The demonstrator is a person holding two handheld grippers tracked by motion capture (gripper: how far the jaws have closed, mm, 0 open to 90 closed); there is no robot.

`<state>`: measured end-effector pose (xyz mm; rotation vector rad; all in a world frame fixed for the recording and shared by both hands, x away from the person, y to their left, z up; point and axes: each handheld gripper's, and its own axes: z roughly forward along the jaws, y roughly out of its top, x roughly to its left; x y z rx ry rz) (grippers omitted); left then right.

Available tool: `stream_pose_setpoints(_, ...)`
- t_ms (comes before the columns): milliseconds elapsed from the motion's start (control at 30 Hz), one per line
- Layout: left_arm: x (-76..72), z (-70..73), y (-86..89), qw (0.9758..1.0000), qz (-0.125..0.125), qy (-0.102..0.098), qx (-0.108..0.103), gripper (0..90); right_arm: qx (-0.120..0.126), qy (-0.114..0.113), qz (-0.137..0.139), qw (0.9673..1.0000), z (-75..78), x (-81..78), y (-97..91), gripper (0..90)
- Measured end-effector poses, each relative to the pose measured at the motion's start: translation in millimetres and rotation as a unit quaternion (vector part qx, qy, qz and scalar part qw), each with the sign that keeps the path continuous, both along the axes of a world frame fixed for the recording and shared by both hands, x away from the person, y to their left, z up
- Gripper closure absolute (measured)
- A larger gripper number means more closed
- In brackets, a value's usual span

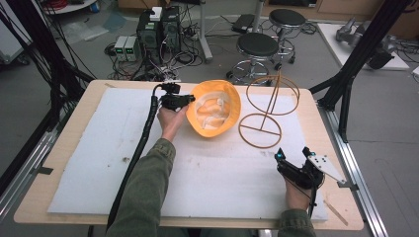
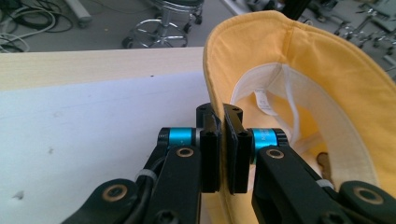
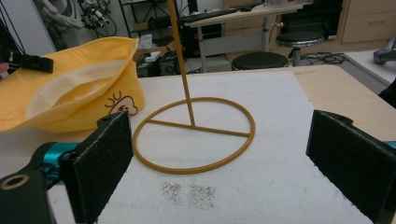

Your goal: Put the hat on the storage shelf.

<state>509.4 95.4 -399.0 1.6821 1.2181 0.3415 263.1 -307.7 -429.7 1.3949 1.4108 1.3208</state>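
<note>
The left gripper [image 1: 184, 100] sits near the far middle of the white foam pad [image 1: 89, 163], its jaws clamped on the brim of the yellow hat [image 1: 213, 107]. In the left gripper view, the two jaws stand nearly together with the thin yellow brim of the hat [image 2: 299, 70] pinched between their pads, one jaw outside the brim and one inside it. The hat lies with its opening facing upward and toward the person, so that its pale lining, inner band and a small white label [image 2: 264, 100] are visible. The hat rests on the pad just to the left of the wire stand [image 1: 267, 111], a thin brown frame with a round base ring, an upright rod and a second ring at the top. The right gripper [image 1: 295, 157] rests on the near right part of the pad, well apart from the hat. Its jaws stand wide apart with nothing between them; in the right gripper view, the base ring of the wire stand [image 3: 194, 135] lies on the pad beyond them.
</note>
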Motion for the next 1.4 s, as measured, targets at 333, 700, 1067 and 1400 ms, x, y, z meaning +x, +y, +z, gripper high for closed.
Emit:
stream_pose_setpoints(333,-3.2,-7.8,5.5,0.9999,0.006,-0.011,-0.004,85.9,-0.001,0.001,0.001,1.0,-0.2,0.8,-0.4,6.2)
stream_pose_setpoints(700,-9.2,0.5,0.8,0.9992,-0.006,-0.036,-0.014,85.8,0.002,-0.001,0.0,1.0,-0.1,0.6,-0.1,6.2)
stream_pose_setpoints(1067,-25.6,22.5,-7.1,0.9949,-0.023,-0.097,-0.018,86.0,0.005,-0.003,0.0,1.0,-0.1,1.3,-1.2,6.2)
stream_pose_setpoints(1400,-43.1,44.7,-15.8,0.9808,-0.011,-0.194,-0.02,86.1,0.008,-0.002,-0.001,1.0,-0.2,1.8,-1.8,6.1)
